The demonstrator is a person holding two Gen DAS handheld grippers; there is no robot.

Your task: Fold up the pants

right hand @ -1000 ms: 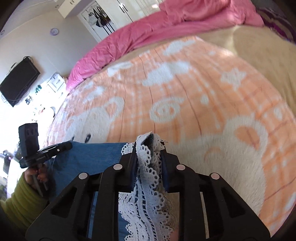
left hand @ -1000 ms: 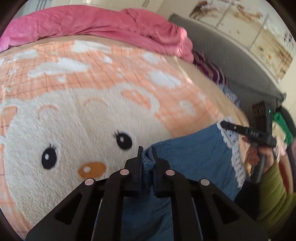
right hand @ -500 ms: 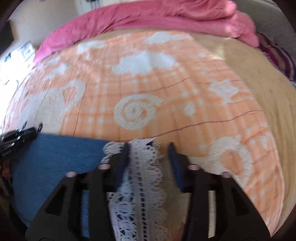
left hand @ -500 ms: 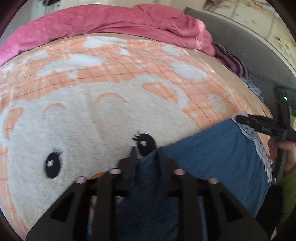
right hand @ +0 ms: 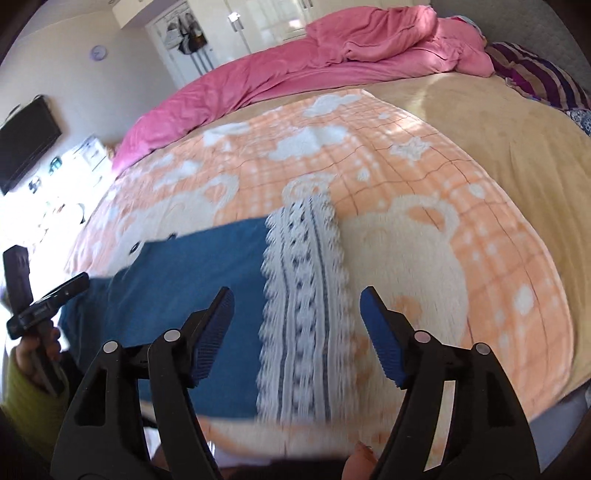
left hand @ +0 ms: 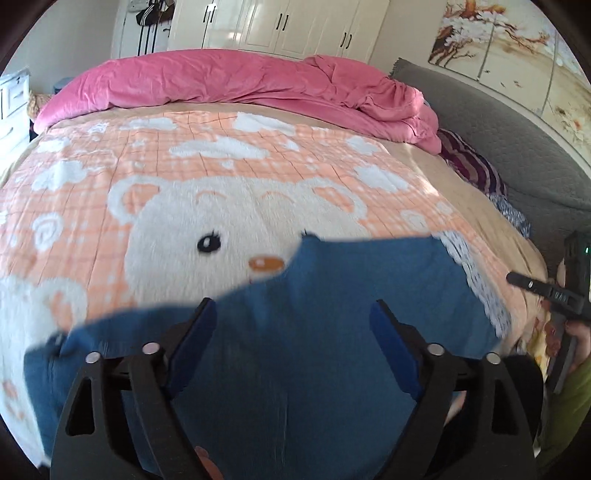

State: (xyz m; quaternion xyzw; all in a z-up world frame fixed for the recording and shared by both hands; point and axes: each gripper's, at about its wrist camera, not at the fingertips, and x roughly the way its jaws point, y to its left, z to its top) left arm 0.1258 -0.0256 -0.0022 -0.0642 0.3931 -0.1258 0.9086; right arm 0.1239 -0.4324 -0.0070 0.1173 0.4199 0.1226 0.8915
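The blue pants (left hand: 332, 302) lie flat on the orange bear blanket (left hand: 184, 177), near the bed's front edge. Their white lace hem (right hand: 303, 295) is at the right end; it also shows in the left wrist view (left hand: 472, 280). My left gripper (left hand: 291, 325) is open and empty, raised above the blue cloth. My right gripper (right hand: 297, 310) is open and empty above the lace hem. The right gripper shows at the right edge of the left wrist view (left hand: 546, 291); the left one shows at the left edge of the right wrist view (right hand: 48, 299).
A crumpled pink duvet (left hand: 236, 85) lies along the far side of the bed. A striped purple pillow (left hand: 469, 162) lies by the grey headboard (left hand: 517, 140). White wardrobes (left hand: 280, 26) stand behind. A TV (right hand: 26, 144) hangs on the left wall.
Both grippers have opened and let go of the pants. The pants dropped flat onto the blanket. Both grippers pulled back and up from the cloth.
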